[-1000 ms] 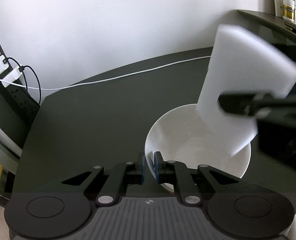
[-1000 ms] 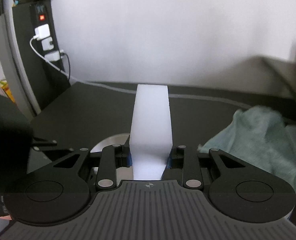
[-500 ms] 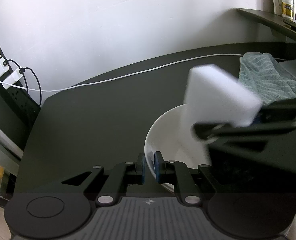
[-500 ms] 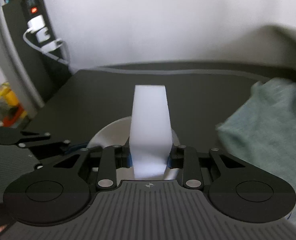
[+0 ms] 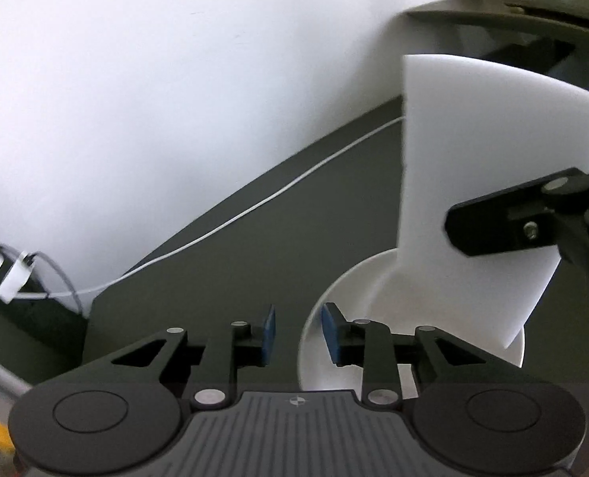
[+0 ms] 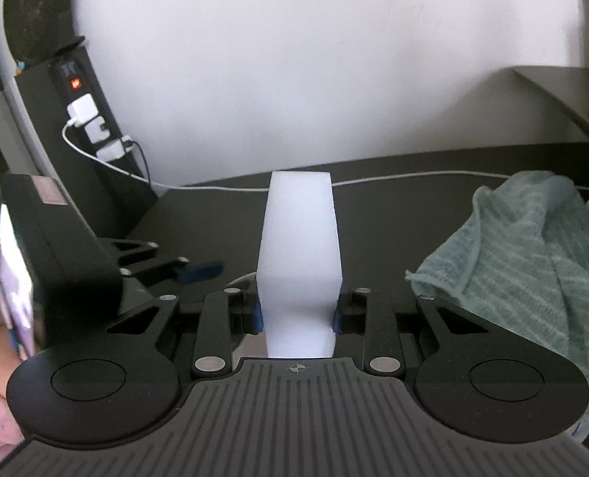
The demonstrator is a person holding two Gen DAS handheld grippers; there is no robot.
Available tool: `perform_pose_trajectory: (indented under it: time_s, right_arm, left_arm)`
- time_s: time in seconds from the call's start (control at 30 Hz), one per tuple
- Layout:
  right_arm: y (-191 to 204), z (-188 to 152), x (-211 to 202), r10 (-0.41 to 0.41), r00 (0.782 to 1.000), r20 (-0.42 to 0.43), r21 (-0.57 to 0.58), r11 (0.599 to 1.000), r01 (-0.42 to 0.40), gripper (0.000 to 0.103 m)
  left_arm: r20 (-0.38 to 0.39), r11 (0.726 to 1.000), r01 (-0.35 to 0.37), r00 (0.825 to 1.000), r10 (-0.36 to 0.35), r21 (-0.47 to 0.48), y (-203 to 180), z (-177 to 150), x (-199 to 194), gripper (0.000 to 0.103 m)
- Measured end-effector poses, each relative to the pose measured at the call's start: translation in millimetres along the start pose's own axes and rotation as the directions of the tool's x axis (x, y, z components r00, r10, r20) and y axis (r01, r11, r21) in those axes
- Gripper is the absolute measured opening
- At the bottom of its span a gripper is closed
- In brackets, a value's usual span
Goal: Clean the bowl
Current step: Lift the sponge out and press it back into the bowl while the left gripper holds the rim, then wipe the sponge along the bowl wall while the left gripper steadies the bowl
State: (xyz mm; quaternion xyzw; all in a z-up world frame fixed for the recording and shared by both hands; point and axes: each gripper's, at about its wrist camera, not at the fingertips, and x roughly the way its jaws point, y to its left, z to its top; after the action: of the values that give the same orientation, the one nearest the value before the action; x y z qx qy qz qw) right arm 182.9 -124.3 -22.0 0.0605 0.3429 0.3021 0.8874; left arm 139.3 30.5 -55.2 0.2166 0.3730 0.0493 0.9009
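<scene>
On the dark desk (image 5: 223, 246) the white bowl (image 5: 334, 342) sits at the lower right of the left wrist view, looking clean inside, so I judge the wiping is finishing or nearly done, though most of its interior is hidden. The white sponge block (image 5: 461, 183) stands over the bowl's far side, pinched between the pads of the right claw (image 6: 297, 314). The left claw (image 5: 297, 336) is spread apart, straddling the bowl's near rim without gripping it.
</scene>
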Motion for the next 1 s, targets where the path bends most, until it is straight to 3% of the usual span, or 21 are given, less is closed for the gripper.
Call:
perform_pose_trajectory:
  time_s: [0.13, 0.2, 0.33, 0.47, 0.6, 0.83, 0.9, 0.93, 1.0]
  right_arm:
    - [0.7, 2.3, 6.7, 0.004, 1.000, 0.002, -0.010, 1.000, -0.004, 0.031]
    - [1.5, 4.3, 10.1, -0.004, 1.000, 0.006, -0.014, 1.000, 0.004, 0.031]
    - [4.7, 5.1, 13.4, 0.021, 1.000, 0.001, -0.008, 1.000, -0.021, 0.031]
    - [10.8, -2.5, 23.9, 0.078, 0.995, -0.066, -0.006, 0.997, -0.079, 0.033]
    - [10.2, -9.5, 34.6, 0.050, 0.993, -0.111, -0.009, 0.999, -0.051, 0.038]
    - [8.1, -8.9, 21.9, 0.046, 0.996, -0.080, 0.007, 0.999, -0.046, 0.045]
    - [7.9, -9.4, 26.9, 0.047, 0.995, -0.091, 0.027, 0.999, -0.045, 0.045]
    - [7.7, -9.6, 29.5, 0.048, 0.994, -0.096, 0.036, 0.998, -0.045, 0.030]
    - [10.3, -11.7, 33.9, 0.034, 0.995, -0.096, 0.035, 0.999, -0.030, 0.031]
  left_arm:
    - [-0.077, 0.988, -0.014, 0.997, 0.002, -0.155, 7.8, -7.6, 0.5, 0.014]
    - [-0.122, 0.966, -0.030, 0.993, -0.002, -0.258, 15.1, -11.9, -4.3, 0.011]
    - [-0.149, 0.912, 0.014, 0.985, -0.082, -0.411, 28.0, -21.5, -12.1, 0.009]
    - [-0.141, 0.908, 0.029, 0.985, -0.096, -0.418, 26.8, -26.3, -14.7, 0.010]
    - [-0.136, 0.912, 0.032, 0.986, -0.095, -0.410, 26.4, -27.3, -15.3, 0.011]
    - [-0.130, 0.917, 0.031, 0.987, -0.090, -0.397, 25.3, -29.3, -18.4, 0.011]
    - [-0.129, 0.918, 0.031, 0.988, -0.089, -0.394, 24.7, -29.6, -19.7, 0.011]
    - [-0.128, 0.919, 0.032, 0.988, -0.089, -0.393, 25.4, -30.0, -19.8, 0.011]
    - [-0.126, 0.919, 0.035, 0.988, -0.092, -0.393, 27.9, -30.6, -19.6, 0.011]
